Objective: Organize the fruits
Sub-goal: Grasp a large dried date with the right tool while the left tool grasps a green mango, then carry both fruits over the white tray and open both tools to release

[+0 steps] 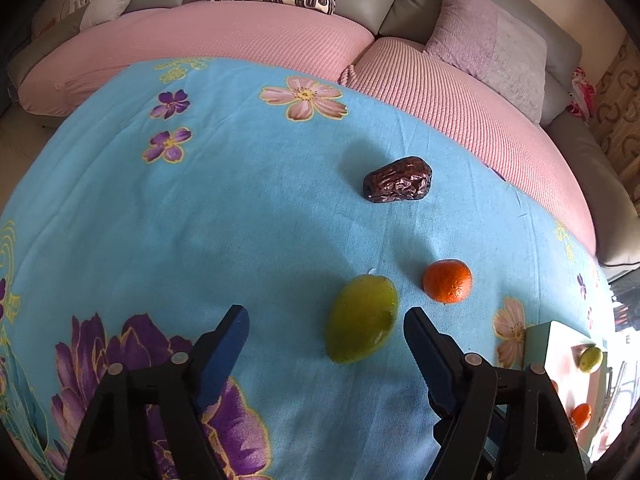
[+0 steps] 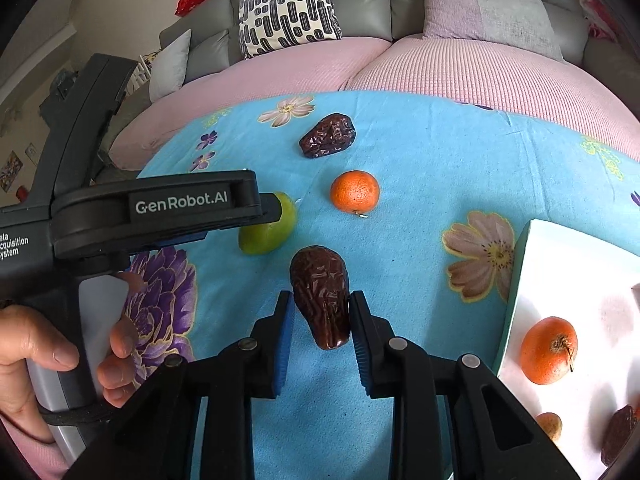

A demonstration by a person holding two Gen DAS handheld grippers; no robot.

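On the blue flowered cloth lie a green fruit (image 1: 362,320), an orange (image 1: 447,281) and a wrinkled brown date (image 1: 398,185). My left gripper (image 1: 326,326) is open, and the green fruit sits between its fingers, nearer the right one. In the right wrist view my right gripper (image 2: 322,306) is shut on a second brown date (image 2: 321,294), held above the cloth. That view also has the green fruit (image 2: 268,228), partly hidden by the left gripper's body, the orange (image 2: 355,191) and the far date (image 2: 328,135).
A white tray (image 2: 560,264) with a teal rim at the right holds an orange (image 2: 548,350), a date and a small tan fruit. A pink-covered sofa (image 1: 256,36) with cushions runs behind the table. A hand (image 2: 60,352) grips the left tool.
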